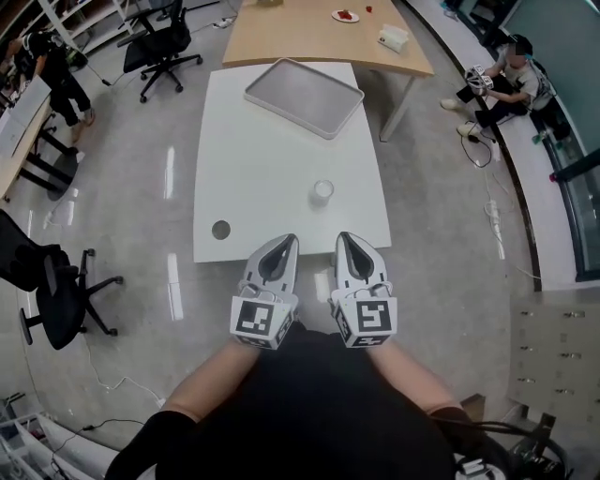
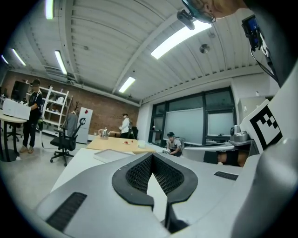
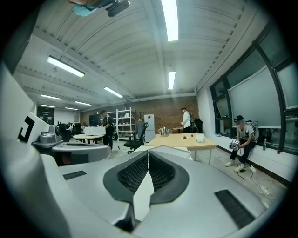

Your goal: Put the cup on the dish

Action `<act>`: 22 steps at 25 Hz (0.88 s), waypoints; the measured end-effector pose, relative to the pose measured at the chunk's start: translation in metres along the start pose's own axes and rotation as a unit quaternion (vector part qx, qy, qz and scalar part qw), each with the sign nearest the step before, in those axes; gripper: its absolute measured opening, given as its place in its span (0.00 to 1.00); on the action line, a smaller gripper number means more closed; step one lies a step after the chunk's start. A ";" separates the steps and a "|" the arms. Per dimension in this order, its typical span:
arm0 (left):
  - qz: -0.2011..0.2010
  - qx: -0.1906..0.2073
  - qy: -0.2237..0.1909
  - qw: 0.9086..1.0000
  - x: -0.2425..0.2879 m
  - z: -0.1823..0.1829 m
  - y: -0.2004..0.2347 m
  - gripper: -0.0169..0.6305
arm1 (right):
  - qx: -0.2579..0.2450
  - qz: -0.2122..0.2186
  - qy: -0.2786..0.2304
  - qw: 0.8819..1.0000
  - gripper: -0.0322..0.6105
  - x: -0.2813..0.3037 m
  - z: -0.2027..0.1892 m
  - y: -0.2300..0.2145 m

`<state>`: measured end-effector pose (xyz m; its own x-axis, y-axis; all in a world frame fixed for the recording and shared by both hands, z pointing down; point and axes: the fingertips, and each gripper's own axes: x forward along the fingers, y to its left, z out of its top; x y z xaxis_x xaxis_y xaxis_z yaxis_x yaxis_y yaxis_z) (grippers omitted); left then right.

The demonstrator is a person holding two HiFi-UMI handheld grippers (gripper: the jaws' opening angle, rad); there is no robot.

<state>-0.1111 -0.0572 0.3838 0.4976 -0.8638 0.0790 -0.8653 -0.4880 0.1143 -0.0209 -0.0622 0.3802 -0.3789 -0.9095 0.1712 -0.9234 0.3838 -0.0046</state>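
Observation:
A small pale cup (image 1: 322,192) stands upright on the white table (image 1: 253,159), right of its middle. A grey rectangular tray (image 1: 305,97) lies at the table's far end; in the left gripper view the tray (image 2: 113,155) shows far ahead. A small dark round disc (image 1: 221,229) sits near the table's front left. My left gripper (image 1: 285,240) and right gripper (image 1: 344,237) hover side by side over the table's near edge, both shut and empty, short of the cup. In the gripper views the left gripper (image 2: 152,155) and right gripper (image 3: 148,152) show closed jaws that hide the cup.
A wooden table (image 1: 281,37) stands beyond, with a plate (image 1: 345,15) and a white box (image 1: 394,37). Office chairs (image 1: 161,47) stand at the left. A person (image 1: 502,80) sits at the right by the window, with cables (image 1: 494,220) on the floor.

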 end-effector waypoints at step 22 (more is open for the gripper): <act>0.023 0.013 0.077 0.997 0.174 -0.048 0.055 0.04 | -0.005 0.103 0.136 0.985 0.08 0.161 -0.072 -0.073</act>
<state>-0.0689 -0.2286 0.4514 0.4586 -0.8569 0.2355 -0.8879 -0.4526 0.0821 -0.0103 -0.2251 0.4790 -0.5264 -0.7363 0.4251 -0.8277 0.5582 -0.0581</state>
